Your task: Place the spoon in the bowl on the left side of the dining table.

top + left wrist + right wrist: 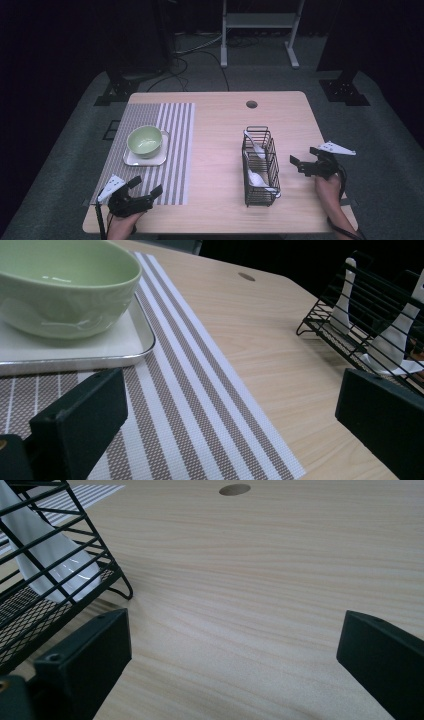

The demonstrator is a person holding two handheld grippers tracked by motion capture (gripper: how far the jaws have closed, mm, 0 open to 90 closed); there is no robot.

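Both grippers' jaws gape, black wire basket (260, 167) between them.

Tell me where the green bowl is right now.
In the high view the green bowl sits on a white tray on the striped placemat, table's left side.

Dim room, dark walls, grey carpet (395, 145). Light wooden table (220, 125) at centre under overhead light. Behind it, white metal frame (260, 22), black stands (117, 87), loose cables (195, 50).

Green bowl (144, 140) on white tray (131, 159); tray on striped placemat (176, 150); wooden table (215, 125).
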